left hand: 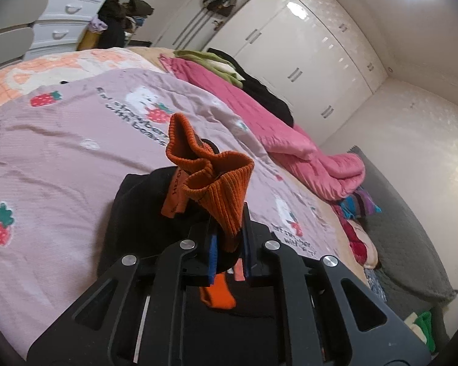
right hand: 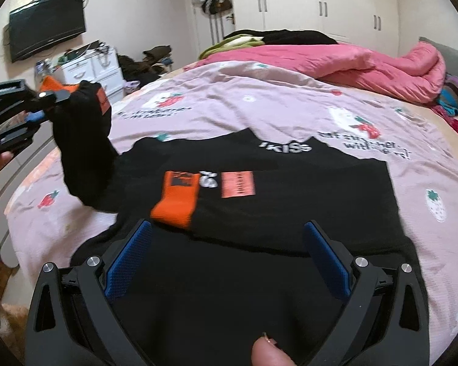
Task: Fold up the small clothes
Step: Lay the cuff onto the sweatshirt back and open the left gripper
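Your left gripper (left hand: 229,244) is pinching the orange cuff (left hand: 216,189) of a black sweatshirt (right hand: 259,201), lifting that sleeve off the garment, which is lying flat on the bed. Your right gripper (right hand: 226,262) is hovering over the hem with its jaws spread and empty. The cuff is bunching between the pads, so it risks slipping or folding crooked. The strawberry-print bedsheet (right hand: 290,113) is wrinkling underneath; a pink quilt (right hand: 336,61) and white wardrobes (left hand: 305,48) are sitting beyond.

Black garment (right hand: 290,189) lies flat mid-bed, white lettering and orange patch up. One orange-cuffed sleeve (right hand: 174,201) folded across its front; other sleeve (right hand: 85,140) lifted off bed at left.
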{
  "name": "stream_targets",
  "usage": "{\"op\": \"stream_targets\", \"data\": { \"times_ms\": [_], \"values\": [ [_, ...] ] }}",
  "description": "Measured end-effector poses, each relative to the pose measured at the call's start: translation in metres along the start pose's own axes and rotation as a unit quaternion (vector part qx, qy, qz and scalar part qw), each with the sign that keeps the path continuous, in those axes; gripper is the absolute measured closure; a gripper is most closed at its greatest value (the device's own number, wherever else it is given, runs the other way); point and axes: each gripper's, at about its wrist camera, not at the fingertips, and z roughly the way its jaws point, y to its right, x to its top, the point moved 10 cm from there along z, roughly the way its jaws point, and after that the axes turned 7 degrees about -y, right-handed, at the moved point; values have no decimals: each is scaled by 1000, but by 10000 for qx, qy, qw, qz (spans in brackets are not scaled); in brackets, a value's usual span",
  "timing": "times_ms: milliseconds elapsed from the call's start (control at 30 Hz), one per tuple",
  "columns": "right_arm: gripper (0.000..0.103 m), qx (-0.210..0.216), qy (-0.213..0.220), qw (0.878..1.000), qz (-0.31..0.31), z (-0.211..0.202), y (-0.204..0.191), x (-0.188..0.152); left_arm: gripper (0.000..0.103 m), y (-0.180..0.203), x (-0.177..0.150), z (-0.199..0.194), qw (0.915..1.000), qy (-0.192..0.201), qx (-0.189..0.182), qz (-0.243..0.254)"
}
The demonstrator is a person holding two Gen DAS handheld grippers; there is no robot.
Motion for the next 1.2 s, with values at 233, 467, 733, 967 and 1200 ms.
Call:
{"op": "stream_targets", "data": {
  "times_ms": [233,467,733,967,1200],
  "values": [
    [4,-120,54,9993,343,-2,37,-6,97,28,-18,16,9992,-216,-57,321],
    [4,-66,89,9946,1035,2,79,-15,97,46,-38,37,9967,-518,-46,624],
    [4,-157,173,9883,1507,-3,116,-16,97,63,-64,60,9919,-855,-31,934],
    [4,-245,218,9818,1872,-9,145,-20,97,77,-94,87,9853,-1276,-83,1132],
    [4,-243,276,9762,2137,-15,163,-22,97,94,-125,112,9760,-1663,-100,1403]
  ]
}}
